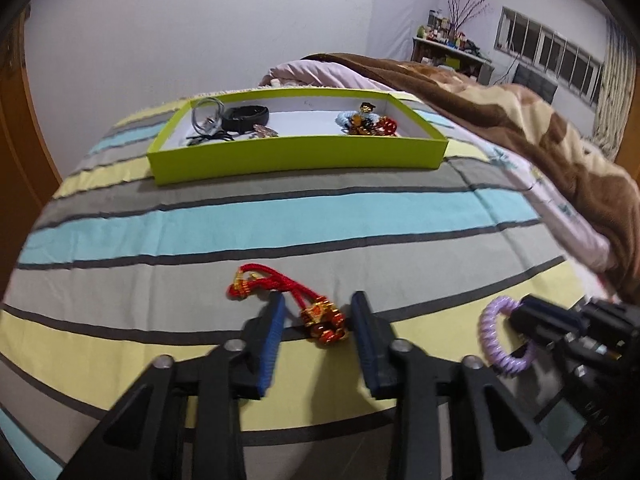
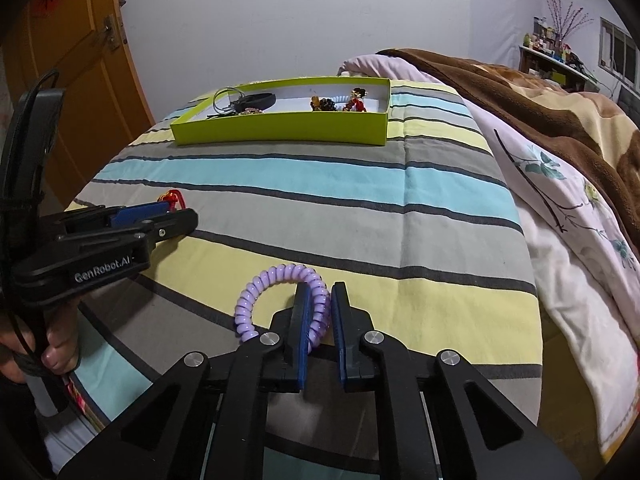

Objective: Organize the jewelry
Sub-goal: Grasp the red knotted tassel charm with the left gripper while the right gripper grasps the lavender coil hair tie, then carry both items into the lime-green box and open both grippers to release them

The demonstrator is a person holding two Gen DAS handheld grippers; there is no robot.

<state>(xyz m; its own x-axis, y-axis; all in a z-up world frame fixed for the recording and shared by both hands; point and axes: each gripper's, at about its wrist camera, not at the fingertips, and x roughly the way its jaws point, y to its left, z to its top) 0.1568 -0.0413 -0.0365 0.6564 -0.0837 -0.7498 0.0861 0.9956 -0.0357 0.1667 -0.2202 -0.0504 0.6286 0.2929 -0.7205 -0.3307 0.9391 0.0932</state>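
A red cord bracelet with a gold and red charm (image 1: pixel 320 318) lies on the striped bedspread. My left gripper (image 1: pixel 319 302) is open, its two fingers either side of the charm, not closed on it. A purple spiral hair tie (image 2: pixel 280 300) lies on the bed; my right gripper (image 2: pixel 319 294) is shut on its right side. The hair tie also shows in the left wrist view (image 1: pixel 496 336). A lime green tray (image 1: pixel 296 152) further back holds black bands and keyrings on the left and colourful charms on the right; it also shows in the right wrist view (image 2: pixel 280 132).
A brown blanket (image 1: pixel 520 120) and a floral quilt (image 2: pixel 568 216) are heaped along the bed's right side. An orange door (image 2: pixel 80 60) stands at the left. A cluttered shelf (image 1: pixel 452 46) and windows are at the far right.
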